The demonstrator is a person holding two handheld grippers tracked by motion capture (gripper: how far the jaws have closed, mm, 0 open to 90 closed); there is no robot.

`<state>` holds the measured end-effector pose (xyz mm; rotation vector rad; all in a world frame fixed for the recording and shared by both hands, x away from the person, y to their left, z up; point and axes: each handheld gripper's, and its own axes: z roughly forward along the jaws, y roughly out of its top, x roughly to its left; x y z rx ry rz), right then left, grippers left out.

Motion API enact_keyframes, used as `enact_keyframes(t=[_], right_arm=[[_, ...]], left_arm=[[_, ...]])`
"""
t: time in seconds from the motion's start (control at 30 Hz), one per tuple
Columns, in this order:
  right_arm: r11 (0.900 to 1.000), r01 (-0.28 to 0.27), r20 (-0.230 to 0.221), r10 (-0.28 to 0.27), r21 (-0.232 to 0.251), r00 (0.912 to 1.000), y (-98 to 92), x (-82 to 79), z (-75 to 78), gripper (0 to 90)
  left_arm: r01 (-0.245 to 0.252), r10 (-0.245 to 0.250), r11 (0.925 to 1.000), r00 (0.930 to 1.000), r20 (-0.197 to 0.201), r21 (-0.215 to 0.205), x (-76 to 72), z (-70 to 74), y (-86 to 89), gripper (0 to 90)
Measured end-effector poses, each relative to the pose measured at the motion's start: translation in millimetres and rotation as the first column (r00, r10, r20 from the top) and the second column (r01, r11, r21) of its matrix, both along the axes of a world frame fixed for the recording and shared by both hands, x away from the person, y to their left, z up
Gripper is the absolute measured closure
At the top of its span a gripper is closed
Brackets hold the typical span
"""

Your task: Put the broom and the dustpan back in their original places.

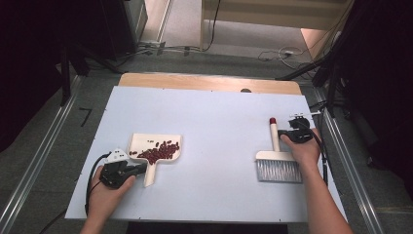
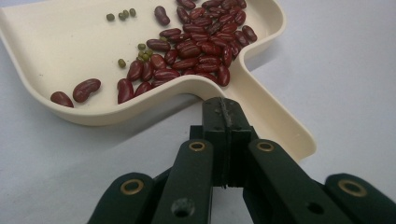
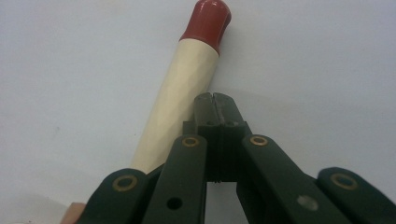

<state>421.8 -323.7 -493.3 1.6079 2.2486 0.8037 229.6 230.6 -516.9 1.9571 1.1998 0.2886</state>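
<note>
A cream dustpan lies on the table at left, with dark red beans heaped in it. Up close, the pan holds red kidney beans and a few small green beans. My left gripper is shut and empty, its tip right beside the pan's handle. At right lies a hand brush with grey bristles. My right gripper is shut and empty, just to the right of the cream handle with its red cap.
The white tabletop has a wooden strip along its far edge. Metal rails run down both sides of the table. Cables lie on the floor beyond it.
</note>
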Motion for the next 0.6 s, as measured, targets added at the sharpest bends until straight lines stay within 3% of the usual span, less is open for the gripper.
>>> enact_keyframes(t=[0.17,0.33,0.43,0.6], right_arm=[[1.0,0.005,0.0,-0.005,0.003,1.0,-0.4,-0.6,0.2,88.5],[1.0,0.022,0.025,-0.022,0.021,0.9994,-4.2,-4.5,3.0,88.3],[0.999,0.031,0.049,-0.033,0.041,0.9982,-8.1,-9.4,5.0,87.2],[0.998,0.017,0.099,-0.023,0.057,0.9949,-12.6,-21.8,10.6,70.9]], left_arm=[[0.0,0.0,1.0,1.0,0.006,-0.003,-0.7,0.7,0.5,90.0],[0.017,-0.015,0.9989,0.999,0.041,-0.043,-4.3,5.4,6.5,90.0],[0.026,-0.02,0.998,0.9958,0.089,-0.059,-7.4,10.7,9.5,82.6],[0.032,-0.021,0.9968,0.9883,0.151,-0.073,-11.2,16.2,9.2,68.4]])
